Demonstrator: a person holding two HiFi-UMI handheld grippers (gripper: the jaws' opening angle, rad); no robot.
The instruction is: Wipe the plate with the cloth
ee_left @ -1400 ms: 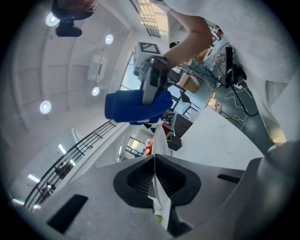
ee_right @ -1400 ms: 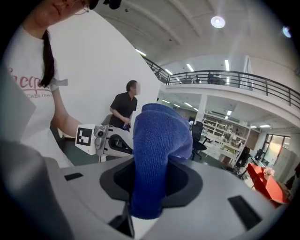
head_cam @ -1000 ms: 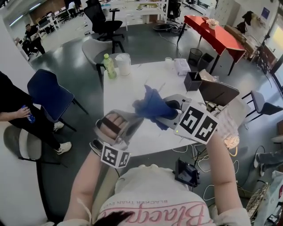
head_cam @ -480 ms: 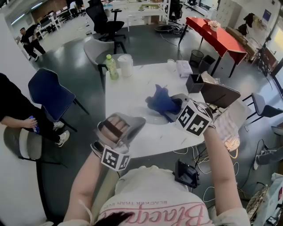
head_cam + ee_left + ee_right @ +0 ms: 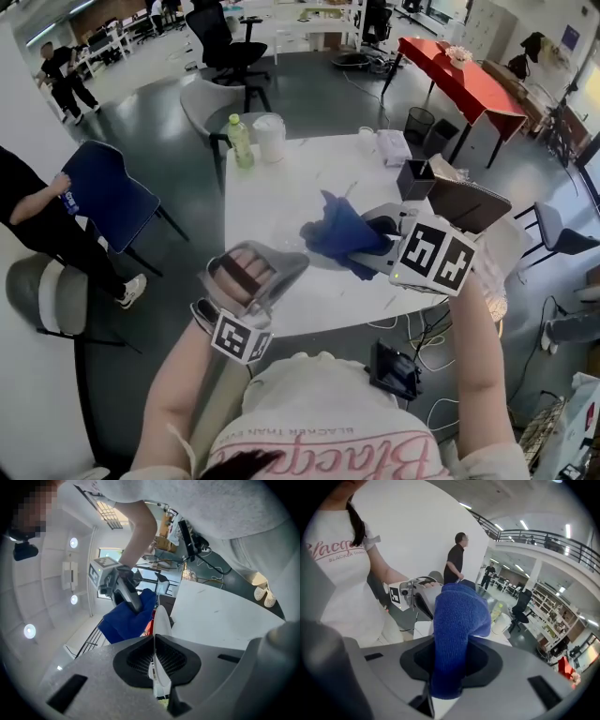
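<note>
My left gripper (image 5: 154,665) is shut on the rim of a white plate (image 5: 162,620), which stands edge-on between its jaws. The head view shows this gripper (image 5: 251,281) at lower left, over the table's near edge. A bunched blue cloth (image 5: 457,630) is clamped in my shut right gripper (image 5: 450,670). In the head view the cloth (image 5: 342,234) hangs just right of the left gripper's tip, with the right gripper (image 5: 380,236) behind it. From the left gripper view, the cloth (image 5: 129,618) is close beside the plate's face; contact is hidden.
On the white table (image 5: 281,187) stand a green bottle (image 5: 239,141), a white container (image 5: 269,138), a tissue pack (image 5: 391,145) and a black box (image 5: 413,178). A blue chair (image 5: 108,197) and a seated person (image 5: 37,220) are at the left.
The right gripper swung the cloth away to the right, then brought it back lower and nearer the left gripper. The left gripper has stayed put.
</note>
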